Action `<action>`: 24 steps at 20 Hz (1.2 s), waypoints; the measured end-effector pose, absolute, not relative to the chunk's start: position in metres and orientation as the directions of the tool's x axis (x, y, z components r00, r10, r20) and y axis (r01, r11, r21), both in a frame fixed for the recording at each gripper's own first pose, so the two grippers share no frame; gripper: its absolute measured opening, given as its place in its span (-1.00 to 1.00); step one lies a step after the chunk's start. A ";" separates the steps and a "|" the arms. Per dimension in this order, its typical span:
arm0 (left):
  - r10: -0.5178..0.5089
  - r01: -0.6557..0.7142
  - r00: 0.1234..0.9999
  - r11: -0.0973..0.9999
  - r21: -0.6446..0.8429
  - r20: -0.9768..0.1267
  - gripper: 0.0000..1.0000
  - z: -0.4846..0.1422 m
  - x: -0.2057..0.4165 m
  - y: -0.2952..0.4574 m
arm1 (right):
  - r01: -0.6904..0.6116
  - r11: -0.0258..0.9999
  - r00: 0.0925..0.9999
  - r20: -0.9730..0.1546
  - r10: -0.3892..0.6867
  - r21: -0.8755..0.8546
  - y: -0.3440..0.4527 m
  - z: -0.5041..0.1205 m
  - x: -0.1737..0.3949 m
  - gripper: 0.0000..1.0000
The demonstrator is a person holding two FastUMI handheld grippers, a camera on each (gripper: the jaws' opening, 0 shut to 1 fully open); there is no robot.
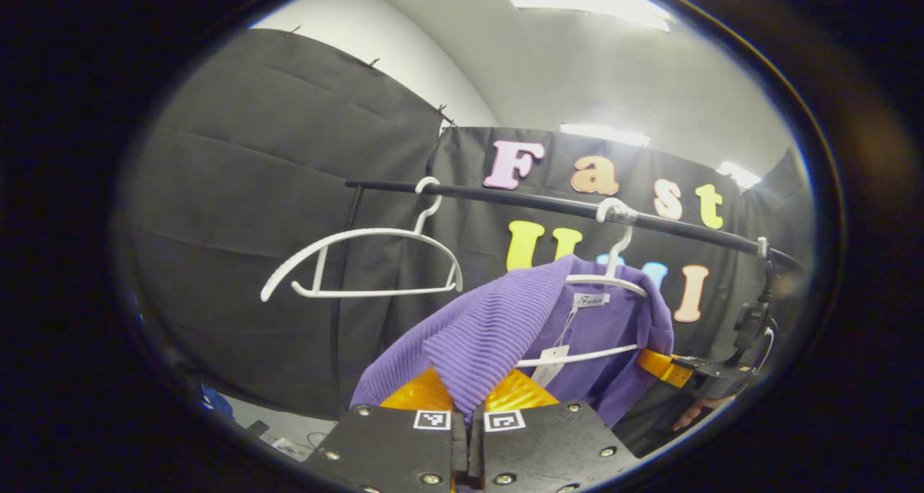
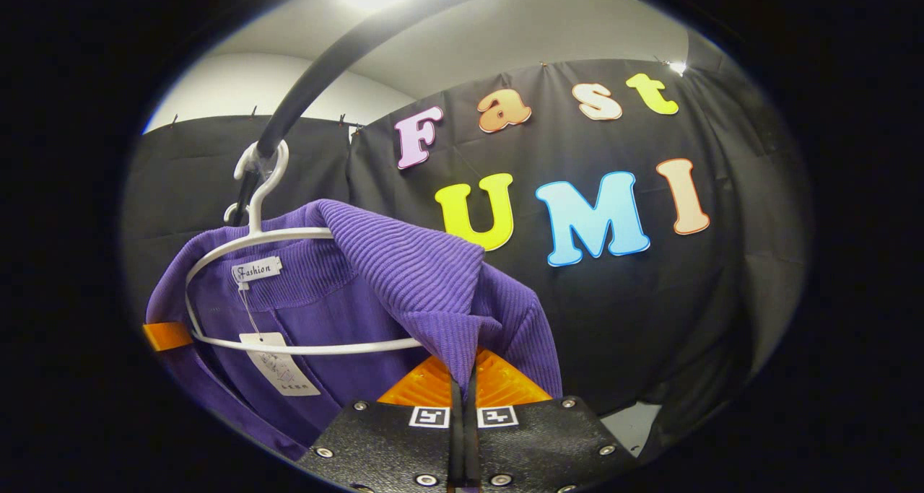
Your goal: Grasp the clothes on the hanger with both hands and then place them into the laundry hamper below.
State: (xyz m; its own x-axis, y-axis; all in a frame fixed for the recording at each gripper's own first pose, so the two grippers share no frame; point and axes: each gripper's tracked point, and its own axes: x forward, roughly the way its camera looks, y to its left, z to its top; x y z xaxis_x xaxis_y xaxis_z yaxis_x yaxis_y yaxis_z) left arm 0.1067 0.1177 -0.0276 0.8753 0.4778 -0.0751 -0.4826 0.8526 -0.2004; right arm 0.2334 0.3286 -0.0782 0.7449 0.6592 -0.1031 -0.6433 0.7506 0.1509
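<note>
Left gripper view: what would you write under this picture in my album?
The left gripper pinches a purple sweater on its hanger; an empty hanger hangs from the rail.

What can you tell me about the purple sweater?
The purple sweater is ribbed knit with a neck label and a paper tag dangling on a string. It hangs partly off a white hanger hooked on the black rail. Each shoulder is lifted and pinched in a claw: the left claw holds one, the right claw the other.
</note>
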 end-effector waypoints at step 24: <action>0.479 -0.454 0.873 0.867 -0.207 0.091 -0.97 0.060 0.072 0.189 | -0.587 0.808 0.806 0.066 0.589 -0.049 0.307 -0.017 0.199 -1.00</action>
